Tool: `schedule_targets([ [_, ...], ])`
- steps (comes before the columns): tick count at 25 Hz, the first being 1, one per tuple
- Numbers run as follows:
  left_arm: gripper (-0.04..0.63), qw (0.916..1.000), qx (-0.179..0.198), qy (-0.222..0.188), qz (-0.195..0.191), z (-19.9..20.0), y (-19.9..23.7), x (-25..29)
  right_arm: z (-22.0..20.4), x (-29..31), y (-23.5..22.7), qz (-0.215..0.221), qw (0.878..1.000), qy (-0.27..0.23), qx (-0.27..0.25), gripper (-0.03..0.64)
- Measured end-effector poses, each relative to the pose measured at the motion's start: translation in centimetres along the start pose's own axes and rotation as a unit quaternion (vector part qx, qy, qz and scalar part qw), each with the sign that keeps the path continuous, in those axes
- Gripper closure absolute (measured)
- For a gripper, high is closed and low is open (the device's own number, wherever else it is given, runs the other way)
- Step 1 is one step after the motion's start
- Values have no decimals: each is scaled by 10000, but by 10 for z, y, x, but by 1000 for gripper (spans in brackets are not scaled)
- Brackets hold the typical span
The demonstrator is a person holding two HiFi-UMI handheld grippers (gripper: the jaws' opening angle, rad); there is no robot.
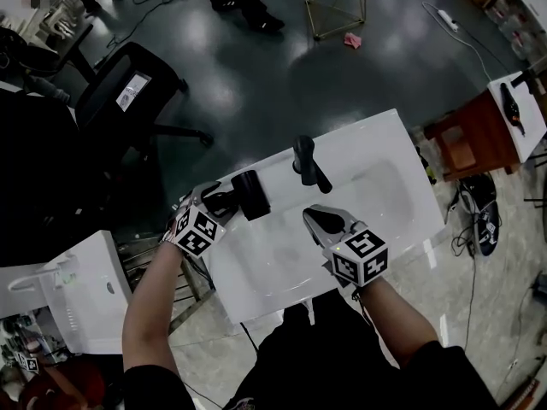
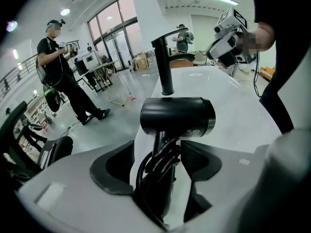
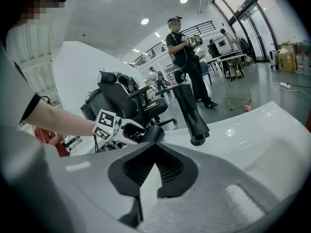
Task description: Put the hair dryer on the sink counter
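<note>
Left of the faucet [image 1: 308,165], by the sink counter [image 1: 256,272] edge, the hair dryer [image 1: 250,195] is flanked, unpressed, by the left gripper's [image 1: 214,202] wide-open jaws. The right gripper [image 1: 314,217] is held closed and empty before the faucet, with open counter beyond.

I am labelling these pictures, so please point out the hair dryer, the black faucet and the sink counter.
hair dryer [image 2: 177,116]: left gripper view, on its barrel.
black faucet [image 1: 305,159]: head view, on its upright body.
sink counter [image 1: 265,263]: head view, on bare white surface.

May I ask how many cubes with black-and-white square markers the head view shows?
2. One marker cube is on the left gripper at the white sink counter's left edge; the other on the right gripper over its near side. None seems hidden.
</note>
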State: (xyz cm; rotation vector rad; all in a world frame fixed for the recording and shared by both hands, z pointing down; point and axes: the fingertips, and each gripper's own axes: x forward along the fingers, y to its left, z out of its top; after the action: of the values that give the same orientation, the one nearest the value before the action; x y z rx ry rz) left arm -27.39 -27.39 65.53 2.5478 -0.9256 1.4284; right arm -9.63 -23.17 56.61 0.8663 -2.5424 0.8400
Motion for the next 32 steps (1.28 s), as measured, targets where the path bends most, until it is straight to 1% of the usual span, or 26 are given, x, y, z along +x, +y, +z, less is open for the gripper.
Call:
schedule_targets([
  [6, 295, 9997, -33, -154, 189, 4, 5, -17, 3, -4, 8, 27, 10000, -6, -40, 615],
  [9, 302, 9989, -43, -289, 364, 9, 7, -28, 1, -6, 11, 44, 10000, -9, -49, 615],
  [11, 321, 9974, -120, -445, 562, 13, 11, -40, 2, -7, 14, 60, 10000, -22, -66, 615],
  [12, 347, 9960, -204, -561, 667, 15, 14, -47, 3, -7, 16, 66, 9999, -35, -80, 615],
  [13, 359, 9942, -324, -695, 755, 17, 18, -55, 3, -8, 18, 71, 9999, -50, -97, 615],
  [15, 385, 9896, -593, -946, 912, 20, 25, -72, 4, -10, 22, 75, 9999, -79, -133, 615],
  [16, 410, 9870, -705, -1032, 1012, 21, 28, -81, 5, -12, 25, 76, 9998, -94, -148, 615],
  [17, 452, 9844, -796, -1090, 1129, 20, 32, -90, 5, -14, 27, 77, 9998, -110, -161, 615],
  [19, 559, 9789, -944, -1176, 1376, 18, 39, -107, 6, -17, 31, 75, 9997, -142, -188, 615],
  [20, 592, 9763, -1028, -1224, 1461, 17, 40, -116, 7, -19, 34, 73, 9996, -160, -201, 615],
  [24, 592, 9675, -1427, -1397, 1549, 13, 34, -143, 8, -27, 46, 63, 9993, -216, -282, 615],
  [26, 592, 9628, -1616, -1399, 1652, 10, 30, -156, 8, -31, 53, 67, 9991, -240, -337, 615],
  [29, 592, 9503, -2087, -1406, 1833, 4, 23, -174, 10, -36, 65, 72, 9986, -288, -430, 615],
  [32, 592, 9369, -2472, -1576, 1906, 2, 9, -192, 8, -41, 75, 63, 9982, -328, -495, 615],
])
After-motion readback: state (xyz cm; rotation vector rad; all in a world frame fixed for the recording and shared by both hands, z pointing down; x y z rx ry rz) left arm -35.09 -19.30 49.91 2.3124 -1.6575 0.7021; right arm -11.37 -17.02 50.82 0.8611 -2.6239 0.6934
